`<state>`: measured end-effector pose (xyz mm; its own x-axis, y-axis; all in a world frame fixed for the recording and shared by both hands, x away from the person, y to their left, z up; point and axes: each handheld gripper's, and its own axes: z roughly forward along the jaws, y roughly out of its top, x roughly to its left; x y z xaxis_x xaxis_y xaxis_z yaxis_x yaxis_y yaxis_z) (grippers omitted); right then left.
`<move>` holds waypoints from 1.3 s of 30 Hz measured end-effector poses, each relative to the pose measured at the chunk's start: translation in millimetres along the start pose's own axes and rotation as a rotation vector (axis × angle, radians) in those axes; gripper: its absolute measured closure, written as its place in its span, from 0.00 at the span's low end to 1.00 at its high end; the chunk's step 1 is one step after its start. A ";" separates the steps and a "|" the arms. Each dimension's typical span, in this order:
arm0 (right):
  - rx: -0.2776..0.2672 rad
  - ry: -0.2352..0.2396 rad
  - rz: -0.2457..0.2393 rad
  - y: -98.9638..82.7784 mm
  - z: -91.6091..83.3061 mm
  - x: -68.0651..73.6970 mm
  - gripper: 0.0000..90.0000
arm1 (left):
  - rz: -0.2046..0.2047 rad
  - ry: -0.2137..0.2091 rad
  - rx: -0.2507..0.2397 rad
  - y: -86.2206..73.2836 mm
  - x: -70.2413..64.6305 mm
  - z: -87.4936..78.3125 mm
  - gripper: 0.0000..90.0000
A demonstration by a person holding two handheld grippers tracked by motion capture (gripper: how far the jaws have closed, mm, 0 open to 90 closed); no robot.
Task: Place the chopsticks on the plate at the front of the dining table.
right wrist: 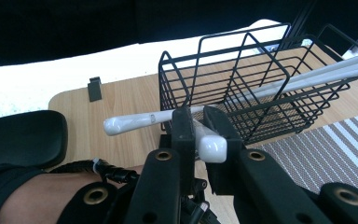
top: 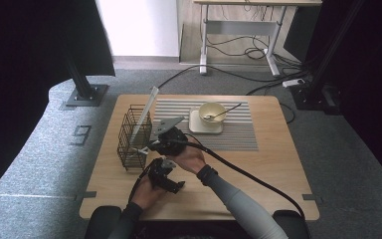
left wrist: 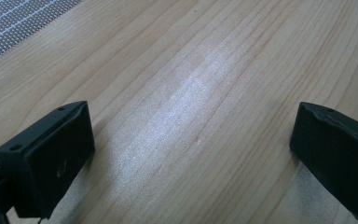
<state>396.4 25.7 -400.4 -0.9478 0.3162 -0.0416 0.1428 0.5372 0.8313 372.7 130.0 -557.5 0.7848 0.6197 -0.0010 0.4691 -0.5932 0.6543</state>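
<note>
Right gripper (right wrist: pixel 196 122) clenched on 1 white chopstick (right wrist: pixel 212 148) beside the wire basket (right wrist: pixel 256 84).
Left gripper (left wrist: pixel 191 154) stood released over the bare table (left wrist: pixel 205 70); a 2nd chopstick (right wrist: pixel 135 122) protruded through the basket's mesh.

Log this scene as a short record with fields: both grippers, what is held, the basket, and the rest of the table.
right gripper: shut on the end of one white chopstick
second white chopstick: beside the jaws, not held
chopsticks' far ends: through the basket, sticking out past its rim
wire basket: black, on the table's left part
left gripper: open, nothing between the jaws, over bare wood
table: light wood
striped mat: at the far side
bowl: pale, on a square coaster, utensil inside
</note>
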 end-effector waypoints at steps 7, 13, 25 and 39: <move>0.003 0.014 0.006 2.1 -6.7 -2.9 0.92 | -0.002 -0.001 -0.005 -0.1 -0.1 0.3 0.00; 0.004 0.029 0.013 4.9 -16.3 -8.4 0.92 | 0.002 -0.001 -0.002 -0.1 0.1 0.1 0.00; 0.003 0.043 0.022 9.6 -35.0 -15.6 0.92 | -0.003 0.000 -0.008 -0.2 -0.4 0.6 0.00; -0.027 0.042 0.045 13.4 -65.6 -25.3 0.92 | -0.005 0.000 -0.008 -0.3 -0.5 0.6 0.00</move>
<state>403.6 -26.4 -351.8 -0.9518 0.3061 0.0192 0.1785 0.5020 0.8462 372.4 129.5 -558.1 0.7826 0.6225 -0.0037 0.4695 -0.5863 0.6602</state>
